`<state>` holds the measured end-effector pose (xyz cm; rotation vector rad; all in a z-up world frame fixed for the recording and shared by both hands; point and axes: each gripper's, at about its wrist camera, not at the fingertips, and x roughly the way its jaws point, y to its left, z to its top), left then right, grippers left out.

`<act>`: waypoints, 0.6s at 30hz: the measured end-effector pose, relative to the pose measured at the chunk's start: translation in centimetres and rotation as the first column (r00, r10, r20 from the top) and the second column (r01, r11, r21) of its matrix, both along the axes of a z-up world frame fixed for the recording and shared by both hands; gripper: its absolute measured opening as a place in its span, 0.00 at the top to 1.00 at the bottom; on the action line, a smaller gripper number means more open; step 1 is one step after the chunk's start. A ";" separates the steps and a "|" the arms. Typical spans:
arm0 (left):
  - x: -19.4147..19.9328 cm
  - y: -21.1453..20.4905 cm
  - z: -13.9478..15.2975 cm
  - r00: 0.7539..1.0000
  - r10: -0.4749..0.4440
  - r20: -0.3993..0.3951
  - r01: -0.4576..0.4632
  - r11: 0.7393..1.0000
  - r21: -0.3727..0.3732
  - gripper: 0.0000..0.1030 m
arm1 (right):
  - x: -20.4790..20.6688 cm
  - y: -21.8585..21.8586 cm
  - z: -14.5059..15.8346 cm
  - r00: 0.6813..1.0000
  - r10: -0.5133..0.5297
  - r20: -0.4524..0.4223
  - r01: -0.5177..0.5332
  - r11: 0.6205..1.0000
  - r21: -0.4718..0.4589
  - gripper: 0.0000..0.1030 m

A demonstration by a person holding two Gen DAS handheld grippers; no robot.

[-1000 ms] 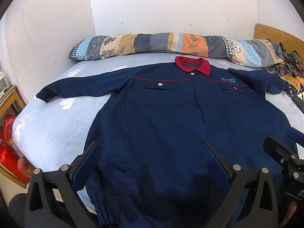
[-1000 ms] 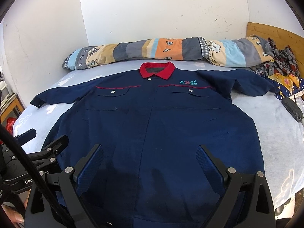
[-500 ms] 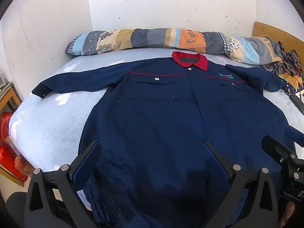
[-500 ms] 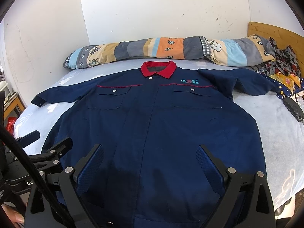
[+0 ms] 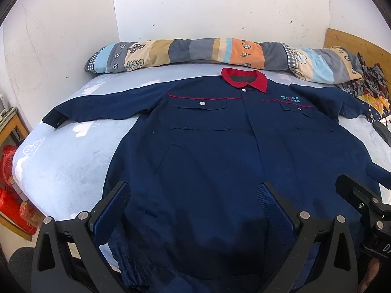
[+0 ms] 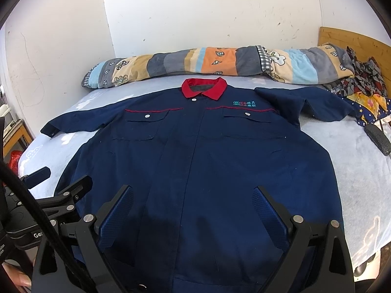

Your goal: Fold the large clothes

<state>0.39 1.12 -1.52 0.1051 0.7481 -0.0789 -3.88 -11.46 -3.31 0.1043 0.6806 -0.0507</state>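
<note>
Basically, navy work jacket (image 5: 220, 171) lies flat, collar far, hem nearest both grippers. Left gripper (image 5: 195, 210) and right gripper (image 6: 193, 210) gape empty above the hem; left sleeve (image 5: 102, 107) nearer the left one.

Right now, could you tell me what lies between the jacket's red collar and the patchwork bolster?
Only a bare strip of the light blue bedsheet separates the red collar from the patchwork bolster; both wrist views show this.

jacket (image 6: 195, 166): 1 — bolster (image 6: 220, 63): 1 — bed (image 6: 361, 161): 1
</note>
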 end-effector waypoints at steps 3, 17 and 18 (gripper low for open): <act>-0.1 0.2 0.1 1.000 0.000 0.004 0.000 1.000 -0.003 0.00 | 0.0 0.0 0.0 1.000 -0.002 0.001 0.002 1.000 0.004 0.04; -0.4 0.5 0.1 1.000 -0.007 0.010 0.007 1.000 -0.002 0.00 | -0.1 -3.9 0.5 0.997 -0.078 -0.010 0.078 0.984 0.158 0.03; -0.4 0.4 0.1 1.000 -0.007 0.008 0.007 1.000 -0.003 0.00 | -0.2 -4.1 0.6 0.996 -0.083 -0.006 0.083 0.983 0.161 0.03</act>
